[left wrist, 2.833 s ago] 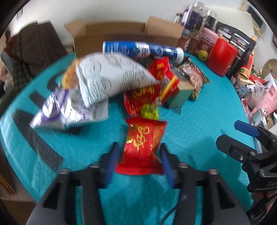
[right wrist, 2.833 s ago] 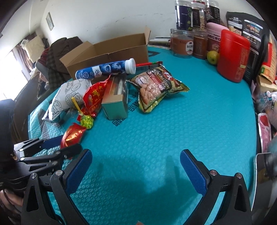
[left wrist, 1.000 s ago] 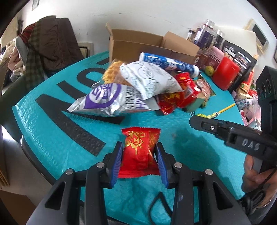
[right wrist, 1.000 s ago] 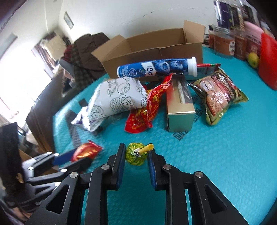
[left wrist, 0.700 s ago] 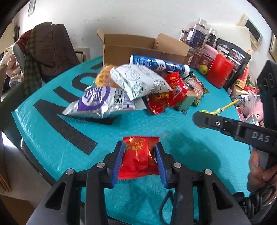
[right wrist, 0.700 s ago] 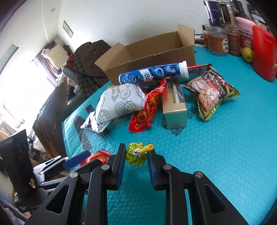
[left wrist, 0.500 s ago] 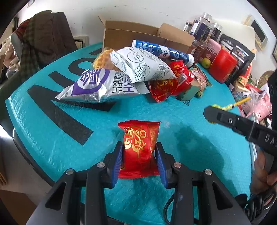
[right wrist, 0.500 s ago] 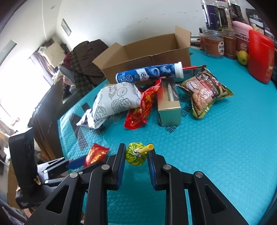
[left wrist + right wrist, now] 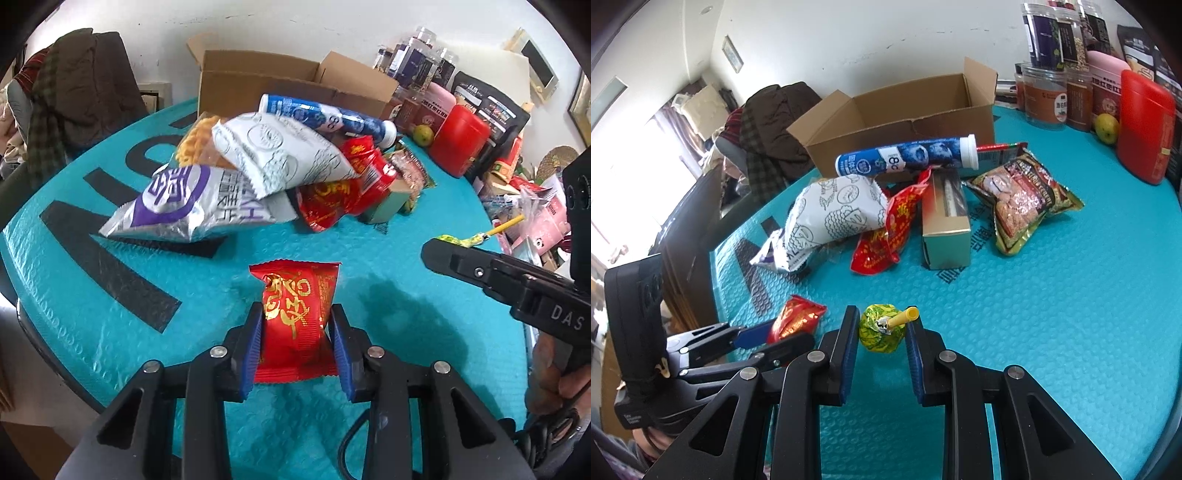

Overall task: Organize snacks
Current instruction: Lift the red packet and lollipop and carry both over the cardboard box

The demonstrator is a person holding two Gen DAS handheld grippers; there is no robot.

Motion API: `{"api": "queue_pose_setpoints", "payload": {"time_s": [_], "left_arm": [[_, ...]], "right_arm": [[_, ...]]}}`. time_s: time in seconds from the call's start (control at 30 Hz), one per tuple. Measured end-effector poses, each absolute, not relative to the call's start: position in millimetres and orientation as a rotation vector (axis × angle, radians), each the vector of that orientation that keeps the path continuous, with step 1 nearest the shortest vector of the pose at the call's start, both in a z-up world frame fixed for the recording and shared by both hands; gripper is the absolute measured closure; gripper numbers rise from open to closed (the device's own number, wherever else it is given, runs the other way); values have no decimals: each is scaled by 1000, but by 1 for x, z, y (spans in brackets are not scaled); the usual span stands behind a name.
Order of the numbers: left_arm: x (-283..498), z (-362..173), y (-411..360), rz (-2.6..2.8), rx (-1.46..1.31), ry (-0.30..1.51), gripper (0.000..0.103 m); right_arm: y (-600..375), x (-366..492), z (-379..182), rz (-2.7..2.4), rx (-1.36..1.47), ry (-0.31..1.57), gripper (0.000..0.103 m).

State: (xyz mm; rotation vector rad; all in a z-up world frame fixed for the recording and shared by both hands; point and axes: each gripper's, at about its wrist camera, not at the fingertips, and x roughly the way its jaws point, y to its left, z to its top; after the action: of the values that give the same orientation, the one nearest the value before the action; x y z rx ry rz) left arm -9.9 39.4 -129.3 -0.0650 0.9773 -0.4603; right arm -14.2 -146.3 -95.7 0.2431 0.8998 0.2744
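Observation:
A small red snack packet point(image 9: 295, 295) with gold writing sits between the blue pads of my left gripper point(image 9: 295, 310), whose jaws are closing tighter on it just above the teal table mat point(image 9: 406, 332). My right gripper point(image 9: 882, 321) is shut on a green-wrapped lollipop point(image 9: 881, 330) with a yellow stick. The left gripper point(image 9: 768, 332) and its red packet point(image 9: 798, 319) also show at the lower left of the right wrist view. In the left wrist view, the right gripper point(image 9: 432, 251) comes in from the right, with the lollipop point(image 9: 458, 242) at its tip. An open cardboard box point(image 9: 905, 110) stands at the back.
A snack pile lies before the box: a white bag point(image 9: 280, 155), a silver-purple bag point(image 9: 184, 203), a blue tube point(image 9: 908, 155), a red bag point(image 9: 886, 236), a small carton point(image 9: 945, 229) and a gold-edged bag point(image 9: 1023, 199). Jars and a red canister point(image 9: 1141, 129) line the back right.
The right gripper, open over the mat earlier, has shut on the lollipop and lifted it. The left gripper keeps the red packet; both views have shifted slightly.

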Motion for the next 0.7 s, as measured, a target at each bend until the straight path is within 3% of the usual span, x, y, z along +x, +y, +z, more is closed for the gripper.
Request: {"api": "queue_pose_setpoints", "payload": {"time_s": [0.7], "left_arm": [[21, -9, 25, -540, -40, 694, 68]], "right_arm": [[-146, 9, -2, 321, 178, 730, 78]]}}
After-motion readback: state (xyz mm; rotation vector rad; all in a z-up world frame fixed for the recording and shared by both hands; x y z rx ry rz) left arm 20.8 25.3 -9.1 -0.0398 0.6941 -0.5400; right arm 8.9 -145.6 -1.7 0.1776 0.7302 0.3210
